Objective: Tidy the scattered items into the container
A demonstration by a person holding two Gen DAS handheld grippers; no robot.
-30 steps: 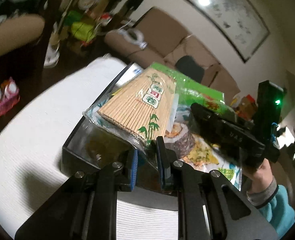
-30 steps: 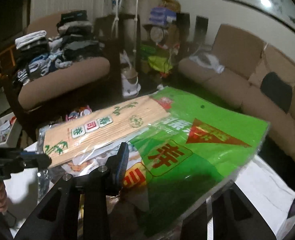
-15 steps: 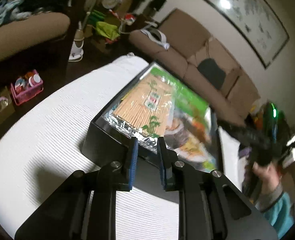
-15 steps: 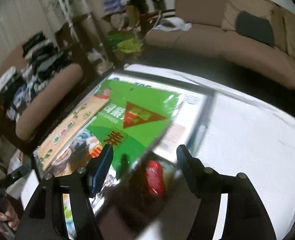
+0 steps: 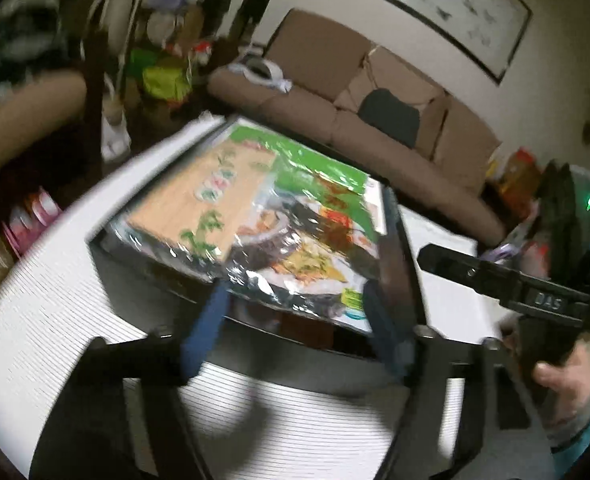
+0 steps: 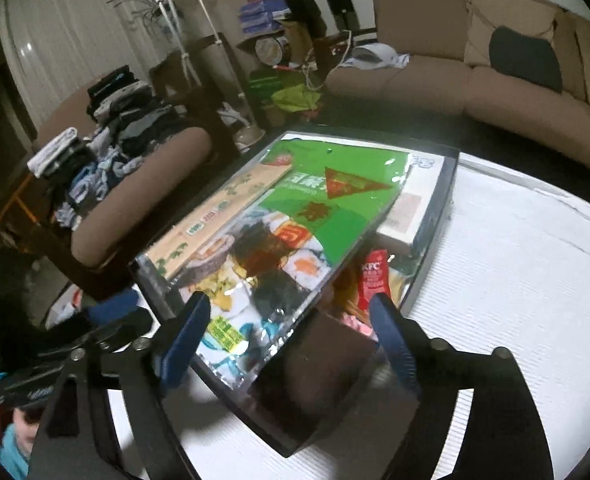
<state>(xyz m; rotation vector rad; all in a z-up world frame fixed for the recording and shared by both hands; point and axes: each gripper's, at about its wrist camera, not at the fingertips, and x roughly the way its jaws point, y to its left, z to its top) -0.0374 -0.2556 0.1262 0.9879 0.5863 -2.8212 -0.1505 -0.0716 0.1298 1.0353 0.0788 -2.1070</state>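
A green sushi kit package [image 5: 295, 216] with a bamboo mat [image 5: 199, 208] inside lies flat across the top of the black container [image 5: 155, 272]. My left gripper [image 5: 295, 328] hangs just in front of the container's near wall, jaws opening, with nothing pressed between the blue pads. My right gripper [image 6: 289, 332] stands over the container's [image 6: 435, 232] near corner, jaws also opening, above the corner of the package [image 6: 295, 216] without touching it. A red KFC sachet [image 6: 371, 280] and a pale box [image 6: 411, 204] lie under the package. Each view shows the other gripper [image 5: 495, 276] [image 6: 107, 332].
The container stands on a white ribbed table cover [image 6: 515, 280] with bare cover to the right and in front. A brown sofa [image 6: 455, 72] runs behind the table. An armchair piled with clothes [image 6: 107, 140] stands at the left, with floor clutter [image 5: 31, 216] below the table's edge.
Both grippers let go of the package, which dropped from its raised tilt to lie flat on the container. Both pulled back from it and their jaws widened.
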